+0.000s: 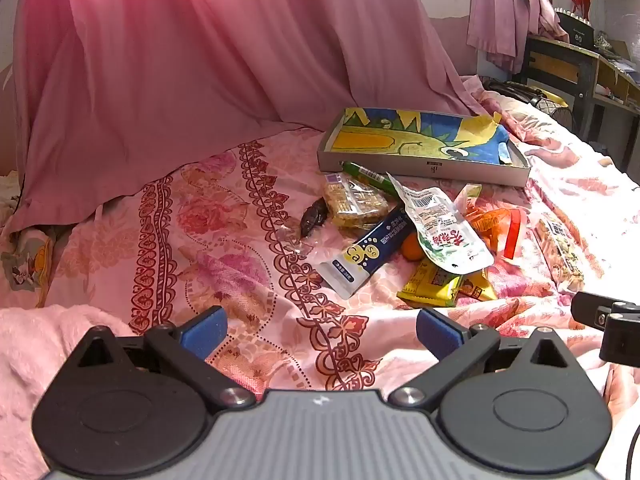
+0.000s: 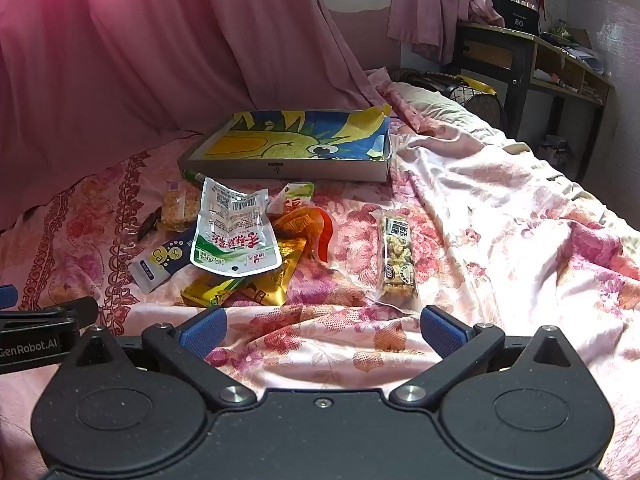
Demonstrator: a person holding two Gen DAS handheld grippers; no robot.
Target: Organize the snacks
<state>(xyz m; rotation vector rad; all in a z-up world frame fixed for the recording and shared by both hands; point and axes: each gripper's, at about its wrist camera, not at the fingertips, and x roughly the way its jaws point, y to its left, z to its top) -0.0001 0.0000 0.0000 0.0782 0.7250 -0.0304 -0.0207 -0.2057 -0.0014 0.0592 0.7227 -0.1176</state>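
At far left we see the pink curtain (image 1: pixel 160 60) draping onto the flowered bedspread (image 1: pixel 240 280); then a dark wrapped sweet (image 1: pixel 314 220), a clear-wrapped cracker pack (image 1: pixel 354 202), a navy sachet (image 1: pixel 372 256) and the white-green pouch (image 2: pixel 234 232) topping the snack heap; behind stands the shallow box (image 2: pixel 280 170) with its cartoon lining; apart to the right lies a nut bar (image 2: pixel 396 256); our left gripper (image 1: pixel 320 332) and right gripper (image 2: pixel 320 330) tilt downward short of the heap, jaws spread wide, holding nothing.
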